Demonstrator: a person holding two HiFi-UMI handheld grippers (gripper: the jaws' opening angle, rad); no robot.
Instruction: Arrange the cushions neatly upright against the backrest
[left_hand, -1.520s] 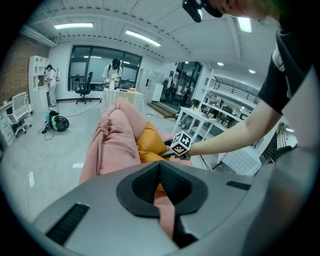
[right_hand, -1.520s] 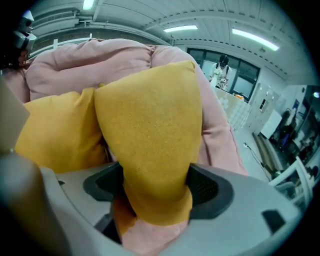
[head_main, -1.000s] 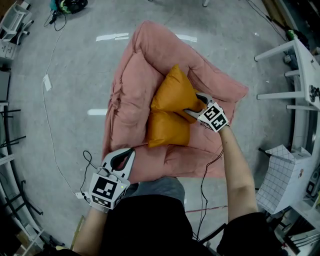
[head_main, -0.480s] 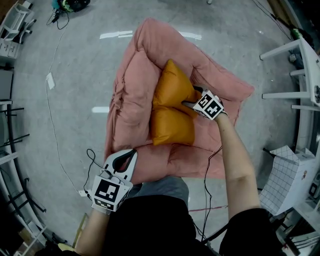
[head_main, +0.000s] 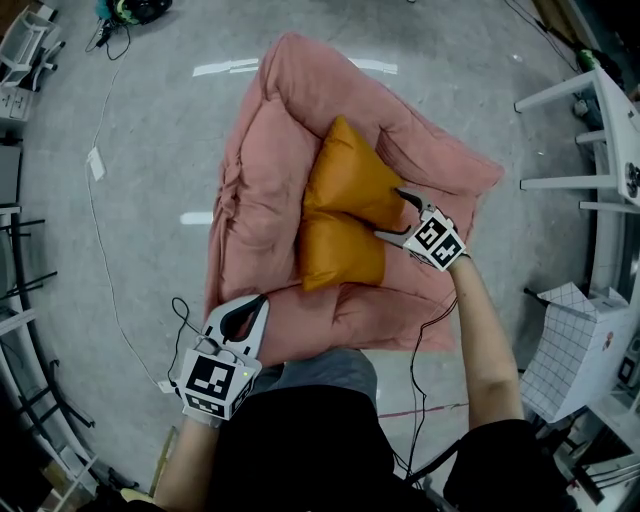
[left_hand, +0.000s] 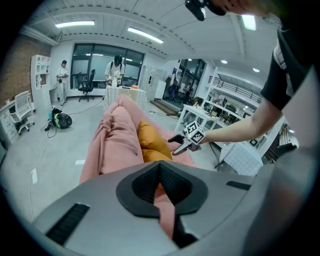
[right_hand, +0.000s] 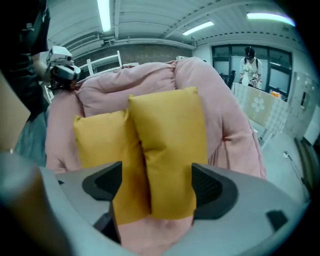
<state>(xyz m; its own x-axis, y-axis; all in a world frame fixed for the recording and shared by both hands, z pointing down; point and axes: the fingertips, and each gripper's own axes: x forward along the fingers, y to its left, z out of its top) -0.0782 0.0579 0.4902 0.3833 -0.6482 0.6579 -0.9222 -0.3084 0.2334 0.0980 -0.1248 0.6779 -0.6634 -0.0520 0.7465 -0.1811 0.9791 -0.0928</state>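
Two orange cushions stand side by side on the pink sofa (head_main: 265, 170), leaning on its backrest: the far cushion (head_main: 350, 180) and the near cushion (head_main: 342, 255). My right gripper (head_main: 397, 215) sits just off their right edge. Its jaws have just been opening and now stand wide, with the pads clear of the fabric. In the right gripper view both cushions (right_hand: 167, 145) fill the space ahead of that gripper (right_hand: 157, 185). My left gripper (head_main: 245, 318) hovers by the sofa's front left corner, shut and empty; in the left gripper view its pads (left_hand: 161, 172) meet.
A white table frame (head_main: 600, 130) and a gridded box (head_main: 565, 350) stand to the right of the sofa. Cables (head_main: 105, 300) trail over the grey floor on the left. Two people (left_hand: 116, 67) stand far off by the windows.
My right gripper has drawn back from the far cushion toward the lower right with its jaws wider apart. The cushion stays leaning on the backrest. The left gripper has kept still.
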